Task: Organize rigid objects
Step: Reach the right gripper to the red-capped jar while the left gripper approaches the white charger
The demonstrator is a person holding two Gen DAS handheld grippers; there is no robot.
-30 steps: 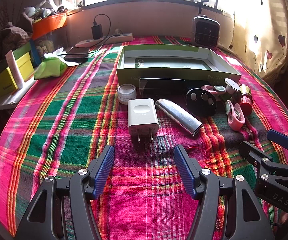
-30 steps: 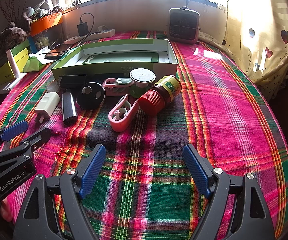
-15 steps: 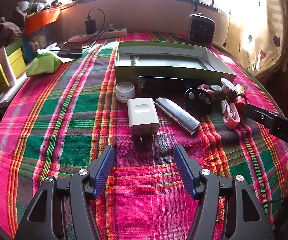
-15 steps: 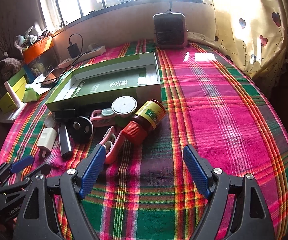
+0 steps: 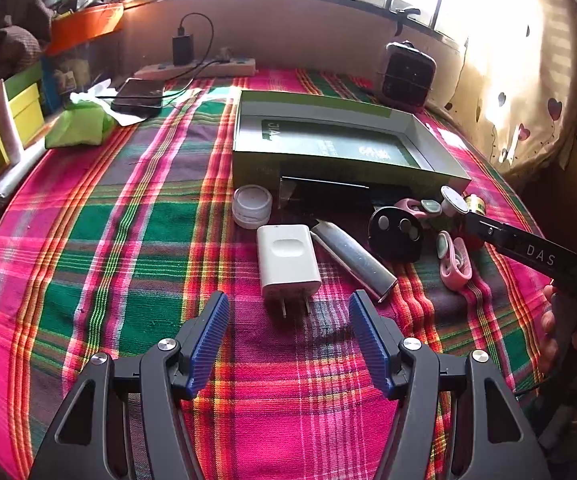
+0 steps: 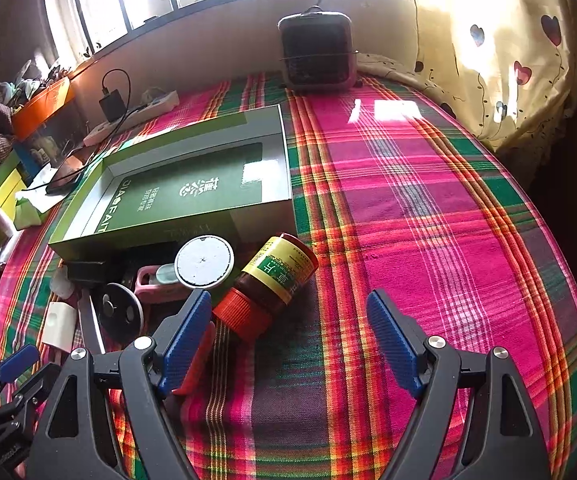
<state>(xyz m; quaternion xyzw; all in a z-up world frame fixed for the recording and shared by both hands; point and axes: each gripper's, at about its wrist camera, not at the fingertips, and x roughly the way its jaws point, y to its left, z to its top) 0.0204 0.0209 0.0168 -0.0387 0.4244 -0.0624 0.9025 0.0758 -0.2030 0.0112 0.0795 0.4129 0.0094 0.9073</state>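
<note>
A green open box (image 5: 340,144) (image 6: 192,196) lies on the plaid cloth. In front of it lie a white charger plug (image 5: 287,260), a silver lighter (image 5: 352,264), a small white jar (image 5: 251,206), a black round disc (image 5: 395,234) (image 6: 121,312), pink clips (image 5: 454,262) and a brown bottle with a red cap (image 6: 268,284). A white round lid (image 6: 204,262) sits by the bottle. My left gripper (image 5: 288,340) is open, just short of the plug. My right gripper (image 6: 288,340) is open, close to the bottle's cap; its arm shows in the left wrist view (image 5: 528,252).
A small heater (image 6: 316,52) stands at the far edge. A power strip (image 5: 200,68), a phone (image 5: 138,96), a green cloth (image 5: 80,124) and yellow boxes (image 5: 4,128) lie at the far left. A curtain (image 6: 508,48) hangs at the right.
My right gripper has moved forward and down toward the red-capped bottle. My left gripper has edged closer to the white plug.
</note>
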